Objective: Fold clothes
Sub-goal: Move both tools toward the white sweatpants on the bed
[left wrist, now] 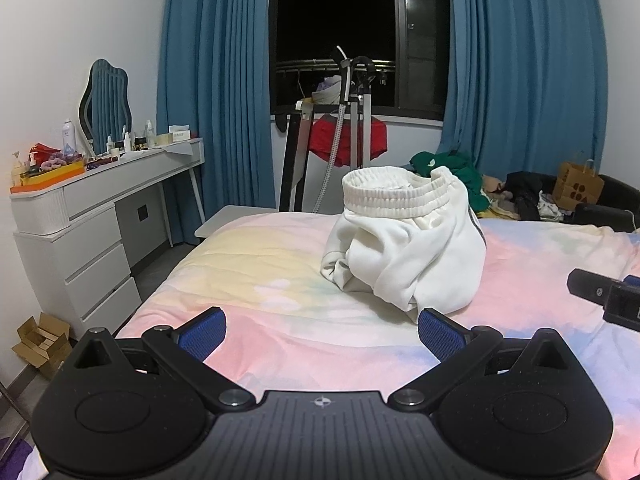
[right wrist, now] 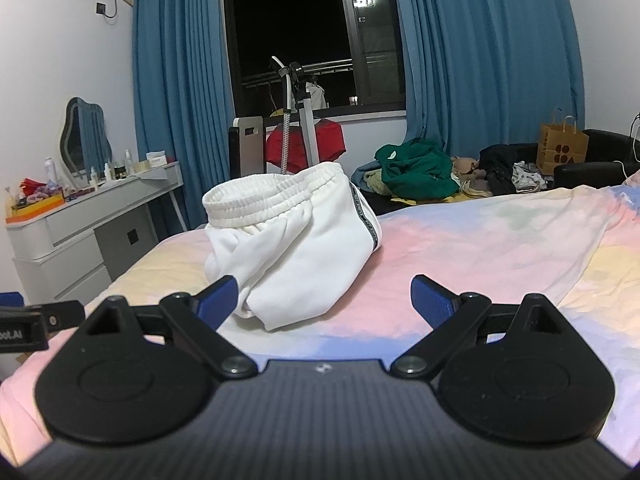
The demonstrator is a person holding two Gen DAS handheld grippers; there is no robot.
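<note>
A white pair of trousers (left wrist: 404, 248) with an elastic waistband stands bunched in a heap on the pastel bedspread (left wrist: 280, 300); a dark side stripe shows on the trousers (right wrist: 296, 240) in the right wrist view. My left gripper (left wrist: 322, 330) is open, low over the bed, just in front of the heap and slightly left of it. My right gripper (right wrist: 324, 300) is open too, its left blue pad close beside the heap's near edge. Neither holds anything. The right gripper's body (left wrist: 608, 296) shows at the edge of the left view.
A white dressing table (left wrist: 100, 208) with bottles and a mirror stands left of the bed. A garment steamer stand (left wrist: 352, 128) with a red garment is behind the bed. Piled clothes (right wrist: 420, 172) and a paper bag (right wrist: 564, 148) lie at back right. Cardboard boxes (left wrist: 40, 344) sit on the floor.
</note>
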